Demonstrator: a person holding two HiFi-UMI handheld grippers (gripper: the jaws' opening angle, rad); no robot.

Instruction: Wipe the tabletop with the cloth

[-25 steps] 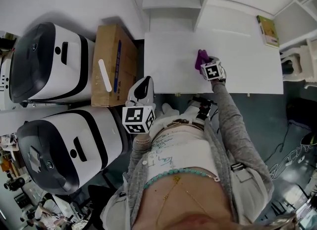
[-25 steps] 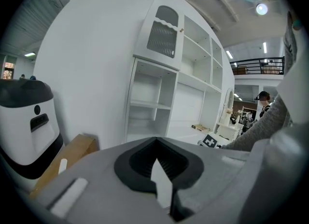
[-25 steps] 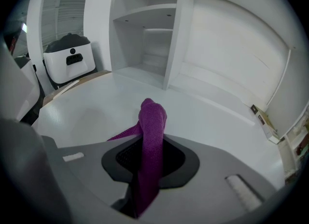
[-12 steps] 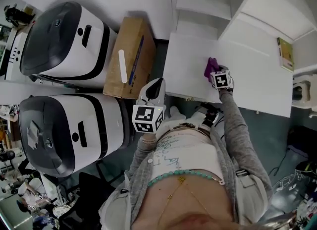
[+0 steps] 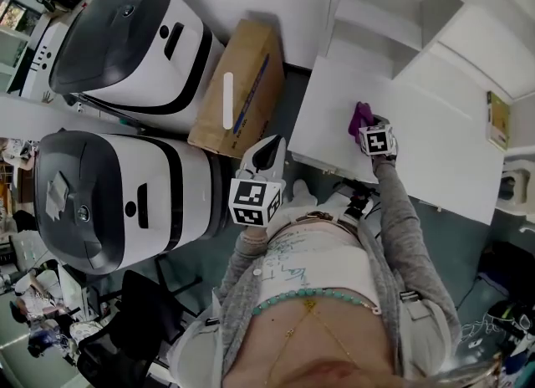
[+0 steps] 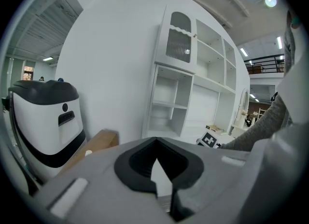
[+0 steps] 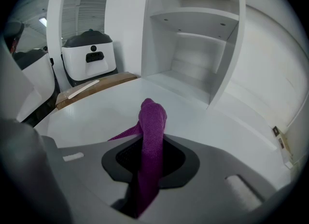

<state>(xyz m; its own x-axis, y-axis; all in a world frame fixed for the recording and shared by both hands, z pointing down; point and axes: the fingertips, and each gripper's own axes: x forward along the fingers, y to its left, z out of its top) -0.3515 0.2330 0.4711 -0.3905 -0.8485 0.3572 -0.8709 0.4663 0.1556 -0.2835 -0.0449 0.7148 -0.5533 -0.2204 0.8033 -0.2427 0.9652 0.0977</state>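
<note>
A purple cloth [image 5: 360, 116] [image 7: 151, 136] is pinched between the jaws of my right gripper [image 5: 368, 127] [image 7: 147, 170], which is shut on it over the left part of the white tabletop [image 5: 435, 144] [image 7: 96, 117]. The cloth stands up from the jaws and a flap trails to the left. My left gripper [image 5: 267, 154] [image 6: 161, 184] hangs off the table's left edge, near my body, jaws shut with nothing between them.
A brown cardboard box [image 5: 241, 98] [image 7: 91, 88] lies left of the table beside two large white-and-black machines [image 5: 125, 39]. White shelving [image 5: 393, 18] [image 7: 193, 39] stands behind the table. A yellow-green book [image 5: 497, 120] lies at the table's far right.
The head view has swung to the left, so the table sits further right in the picture. My right gripper keeps hold of the cloth at the table's left part. The left gripper stays shut.
</note>
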